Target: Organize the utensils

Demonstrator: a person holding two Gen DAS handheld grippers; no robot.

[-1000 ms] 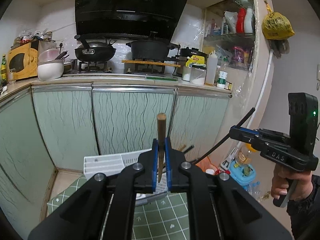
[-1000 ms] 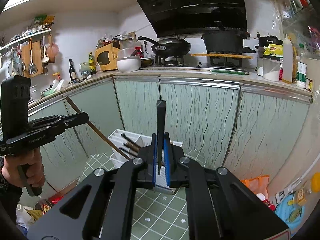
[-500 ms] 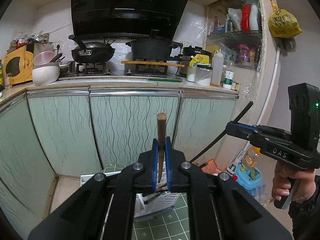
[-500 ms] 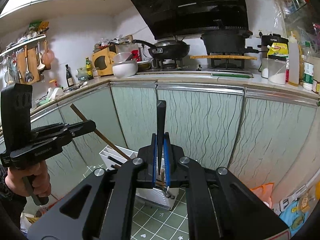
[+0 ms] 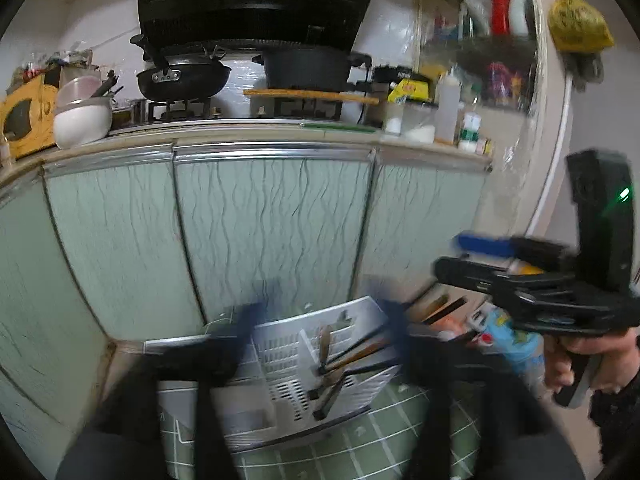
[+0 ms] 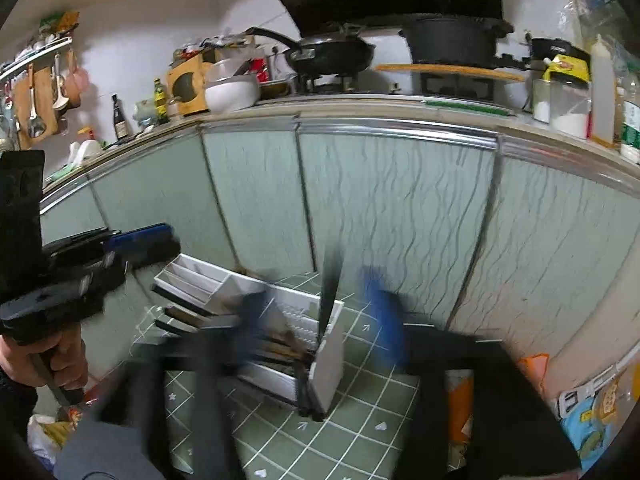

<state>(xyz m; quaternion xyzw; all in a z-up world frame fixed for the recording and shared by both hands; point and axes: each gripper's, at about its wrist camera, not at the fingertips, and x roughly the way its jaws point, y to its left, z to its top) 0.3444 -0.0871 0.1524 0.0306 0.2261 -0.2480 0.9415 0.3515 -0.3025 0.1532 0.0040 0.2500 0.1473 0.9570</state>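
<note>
The white slotted utensil tray (image 5: pixel 280 344) sits on the green checked tablecloth (image 6: pixel 360 420), close to the cloth's far edge by the cabinet doors (image 5: pixel 272 232). Several chopsticks (image 5: pixel 352 356) lie in its right-hand compartment. The left gripper (image 5: pixel 320 320) is opening, nothing between its jaws. The right gripper (image 6: pixel 320 308) is opening too, a dark chopstick (image 6: pixel 330 292) loose between its jaws, standing over the tray's end wall. To finish well, let each stick drop inside one compartment, tips aligned. Open cloth lies nearer the camera for retreat; the cabinets crowd the far side.
</note>
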